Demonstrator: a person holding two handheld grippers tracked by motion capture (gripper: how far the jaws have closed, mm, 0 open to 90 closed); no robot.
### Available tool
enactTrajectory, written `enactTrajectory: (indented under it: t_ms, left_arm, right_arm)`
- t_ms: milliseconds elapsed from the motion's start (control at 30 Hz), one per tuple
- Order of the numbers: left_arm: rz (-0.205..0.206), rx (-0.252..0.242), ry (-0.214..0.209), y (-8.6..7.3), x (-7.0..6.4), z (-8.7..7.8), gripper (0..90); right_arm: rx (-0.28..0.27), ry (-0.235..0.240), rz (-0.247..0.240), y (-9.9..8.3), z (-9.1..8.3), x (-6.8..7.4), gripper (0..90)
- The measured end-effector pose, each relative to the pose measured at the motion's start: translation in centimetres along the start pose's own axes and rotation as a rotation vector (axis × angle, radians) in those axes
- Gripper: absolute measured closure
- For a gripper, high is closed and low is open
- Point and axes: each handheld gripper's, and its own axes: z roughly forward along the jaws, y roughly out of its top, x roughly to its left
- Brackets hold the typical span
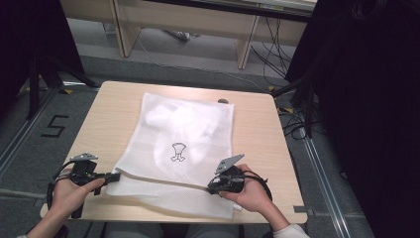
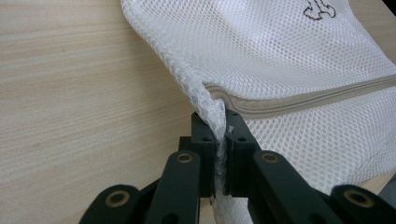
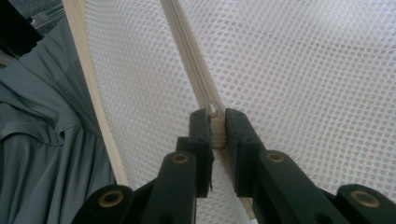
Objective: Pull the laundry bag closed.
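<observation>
A white mesh laundry bag [image 1: 183, 134] with white cloth inside lies flat on the wooden table [image 1: 257, 129]. A small black logo [image 1: 178, 151] is printed on it. My left gripper [image 1: 117, 175] is at the bag's near left corner, shut on a pinch of the mesh edge [image 2: 208, 100] just beside the end of the zipper [image 2: 317, 95]. My right gripper [image 1: 212, 187] is at the near right, with its jaws closed on the beige zipper pull [image 3: 217, 130]. The zipper track [image 3: 187, 51] runs away from the right gripper [image 3: 216, 123] across the mesh.
A small dark object [image 1: 223, 101] sits at the table's far edge. Bare wood [image 2: 84, 93] lies left of the bag. The table's near edge [image 3: 88, 70] and the person's grey clothing [image 3: 42, 140] are close by. Cables [image 1: 277, 44] and a floor mark "5" [image 1: 54, 126] surround the table.
</observation>
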Motion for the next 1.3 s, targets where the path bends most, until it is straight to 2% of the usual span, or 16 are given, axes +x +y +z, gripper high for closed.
enactTrajectory:
  t_ms: [33, 67, 133, 167, 300, 367, 400, 567, 600, 833, 867, 1300]
  left_arm:
    - [-0.002, -0.001, 0.0, 0.0, 0.0, 0.0, 83.9]
    - [-0.001, -0.001, 0.001, 0.0, 0.0, 0.0, 83.9]
    - [-0.005, -0.004, 0.001, 0.0, 0.0, 0.0, 83.9]
    - [0.026, 0.022, 0.005, 0.0, 0.2, -0.2, 83.9]
    - [0.02, 0.017, 0.003, 0.0, 0.2, -0.2, 83.8]
    - [0.022, 0.018, 0.008, 0.0, 0.2, -0.2, 83.9]
    - [0.02, 0.016, 0.007, 0.0, 0.2, -0.2, 83.9]
    - [0.022, 0.017, 0.008, 0.0, 0.2, -0.2, 83.9]
    - [0.021, 0.016, 0.008, 0.0, 0.2, -0.2, 83.9]
    - [0.027, 0.018, 0.012, 0.0, 0.3, -0.2, 83.9]
    - [-0.003, -0.007, 0.01, 0.0, 0.1, 0.0, 83.9]
    - [-0.002, -0.007, 0.014, 0.0, 0.1, 0.0, 83.9]
  right_arm:
    - [0.006, -0.006, 0.019, 0.0, 0.0, 0.1, 82.3]
    - [0.0, -0.011, 0.001, -0.1, -0.1, 0.0, 82.3]
    - [0.008, -0.012, 0.019, -0.2, -0.2, 0.0, 82.3]
    - [-0.002, -0.007, 0.01, -0.3, -0.2, -0.1, 82.3]
    - [-0.003, -0.012, 0.013, -0.5, -0.3, -0.1, 82.3]
    - [0.0, 0.0, 0.009, -0.5, -0.4, -0.2, 82.3]
    - [0.004, -0.014, 0.009, -0.6, -0.5, -0.2, 82.3]
    - [0.002, -0.001, 0.018, -0.9, -0.6, -0.3, 82.3]
    - [-0.004, -0.003, 0.004, -0.9, -0.6, -0.4, 82.3]
    - [-0.001, -0.005, 0.028, -1.3, -0.9, -0.4, 82.3]
    - [0.001, -0.004, 0.02, -1.3, -0.9, -0.5, 82.3]
    - [0.006, -0.008, 0.038, -2.1, -1.3, -0.8, 82.3]
